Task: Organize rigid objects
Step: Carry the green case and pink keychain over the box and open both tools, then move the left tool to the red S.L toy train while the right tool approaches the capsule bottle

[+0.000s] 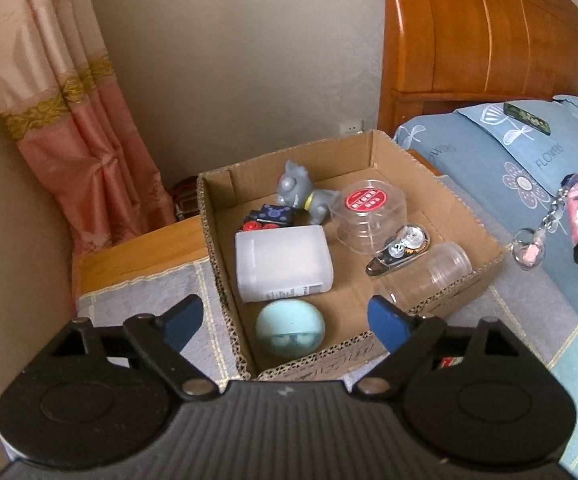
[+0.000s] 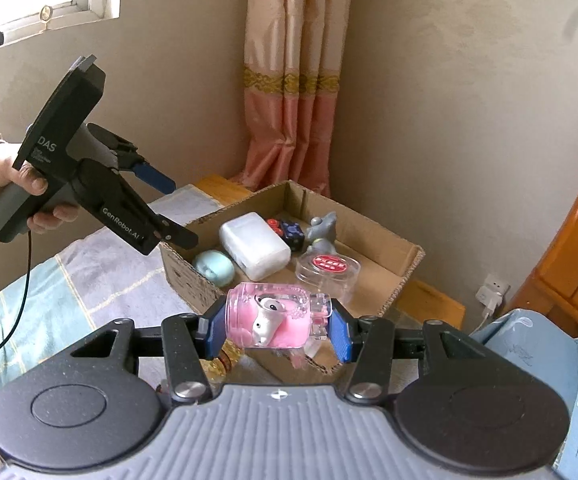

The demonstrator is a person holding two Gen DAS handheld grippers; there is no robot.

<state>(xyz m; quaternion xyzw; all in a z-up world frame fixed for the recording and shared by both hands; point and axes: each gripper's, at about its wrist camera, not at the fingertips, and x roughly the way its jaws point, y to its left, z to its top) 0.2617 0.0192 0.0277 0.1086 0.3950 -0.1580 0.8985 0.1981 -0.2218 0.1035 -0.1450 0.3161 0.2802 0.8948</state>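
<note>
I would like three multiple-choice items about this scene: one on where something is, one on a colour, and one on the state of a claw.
1. Where does the pale blue ball lie?
A. on the bed
B. in the near corner of the cardboard box, in front of the white plastic case
C. between the fingers of the left claw

2. What colour is the lid label on the round clear container?
A. red
B. green
C. yellow

3. What is the state of the right claw?
A. open and empty
B. shut on the grey toy figure
C. shut on the pink keychain capsule

Answers:
1 B, the left wrist view shows the ball inside the box against its near wall.
2 A, the round label is red in both views.
3 C, both blue pads press the ends of the capsule.
</note>
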